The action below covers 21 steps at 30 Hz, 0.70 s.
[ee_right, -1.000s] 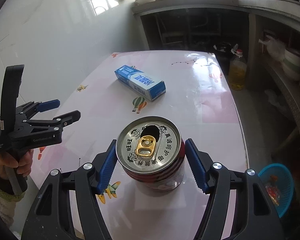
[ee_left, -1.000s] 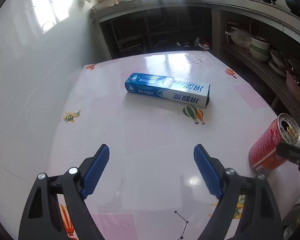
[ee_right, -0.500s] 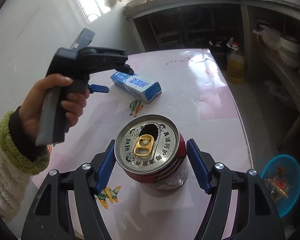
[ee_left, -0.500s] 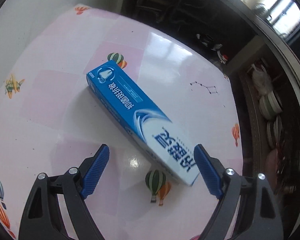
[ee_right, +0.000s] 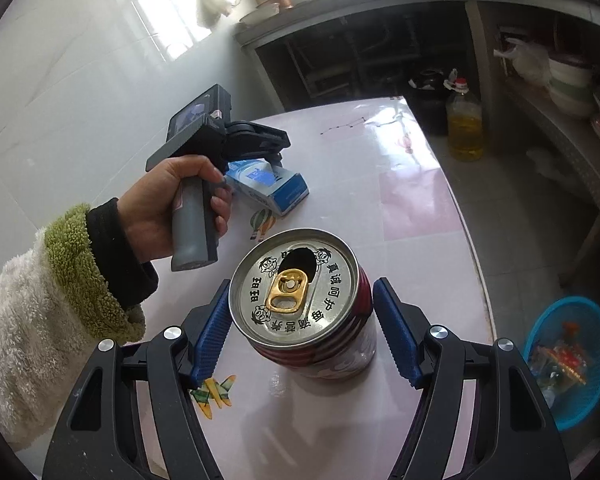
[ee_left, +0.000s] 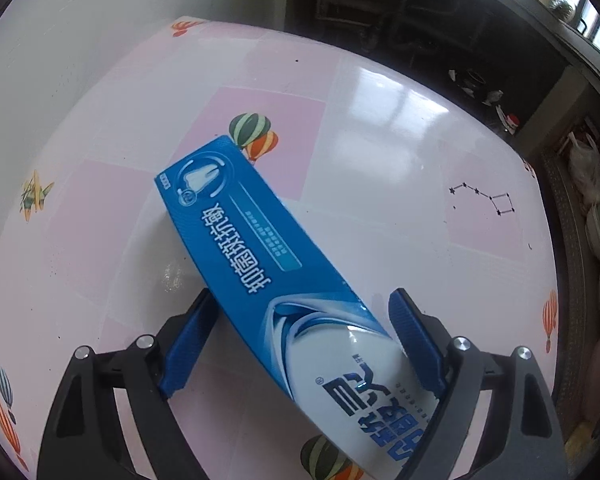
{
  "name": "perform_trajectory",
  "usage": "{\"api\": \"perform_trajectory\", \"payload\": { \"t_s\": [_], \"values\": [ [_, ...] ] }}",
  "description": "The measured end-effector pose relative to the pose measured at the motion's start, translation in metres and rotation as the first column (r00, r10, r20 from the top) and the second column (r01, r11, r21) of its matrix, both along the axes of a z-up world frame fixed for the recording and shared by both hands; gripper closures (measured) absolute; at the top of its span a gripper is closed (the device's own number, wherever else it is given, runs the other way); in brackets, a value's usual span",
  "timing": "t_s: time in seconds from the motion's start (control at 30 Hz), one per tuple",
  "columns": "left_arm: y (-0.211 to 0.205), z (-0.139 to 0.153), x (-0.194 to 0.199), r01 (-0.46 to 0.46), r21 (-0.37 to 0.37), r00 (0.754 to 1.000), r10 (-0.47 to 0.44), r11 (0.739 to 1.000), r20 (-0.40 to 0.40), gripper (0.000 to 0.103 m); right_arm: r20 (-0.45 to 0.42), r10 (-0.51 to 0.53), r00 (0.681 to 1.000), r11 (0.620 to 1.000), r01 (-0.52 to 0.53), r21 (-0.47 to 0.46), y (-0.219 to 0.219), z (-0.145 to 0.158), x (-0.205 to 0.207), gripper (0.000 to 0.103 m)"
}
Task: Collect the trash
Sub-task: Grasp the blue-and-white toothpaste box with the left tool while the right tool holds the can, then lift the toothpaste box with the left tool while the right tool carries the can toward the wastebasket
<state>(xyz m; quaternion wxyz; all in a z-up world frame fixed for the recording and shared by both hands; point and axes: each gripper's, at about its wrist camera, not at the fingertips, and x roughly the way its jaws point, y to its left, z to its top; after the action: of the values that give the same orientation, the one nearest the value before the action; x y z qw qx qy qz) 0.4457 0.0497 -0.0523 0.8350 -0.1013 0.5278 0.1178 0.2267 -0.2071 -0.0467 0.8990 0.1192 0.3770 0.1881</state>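
While both spread, left claw straddles toothpaste box, right claw flanks can, contact unclear.

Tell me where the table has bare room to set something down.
The far end of the table beyond the blue box is bare, as is its right strip beside the can. The near-left is crowded by the left gripper and hand.

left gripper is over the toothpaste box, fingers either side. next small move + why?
Probably close the left gripper on the toothpaste box. The box lies diagonally on the table between the blue fingers, with a gap on each side, so it isn't gripped yet. The right gripper straddles the red can, so the box falls to the left one.
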Motion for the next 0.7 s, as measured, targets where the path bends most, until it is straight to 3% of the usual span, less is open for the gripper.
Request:
{"api": "perform_trajectory", "payload": {
  "t_s": [0.2,0.37,0.57,0.7],
  "values": [
    [0.008,0.004,-0.039,0.180,0.049,0.984,-0.181,0.982,0.004,0.039,-0.001,-0.005,1.000,1.000,0.005,-0.018,-0.002,0.001,-0.003,0.037],
    [0.015,0.005,-0.109,0.373,0.074,0.928,-0.373,0.925,-0.011,0.051,-0.003,-0.007,1.000,1.000,0.006,-0.023,-0.005,0.001,-0.008,0.038],
    [0.017,0.003,-0.211,0.534,0.060,0.845,-0.534,0.843,-0.017,0.052,-0.016,-0.009,1.000,1.000,0.008,-0.028,-0.008,0.002,-0.021,0.038],
    [0.015,0.002,-0.260,0.557,-0.023,0.830,-0.557,0.830,-0.009,0.054,-0.025,-0.007,1.000,0.999,0.006,-0.046,-0.003,0.003,-0.036,0.038]
  ]
}}
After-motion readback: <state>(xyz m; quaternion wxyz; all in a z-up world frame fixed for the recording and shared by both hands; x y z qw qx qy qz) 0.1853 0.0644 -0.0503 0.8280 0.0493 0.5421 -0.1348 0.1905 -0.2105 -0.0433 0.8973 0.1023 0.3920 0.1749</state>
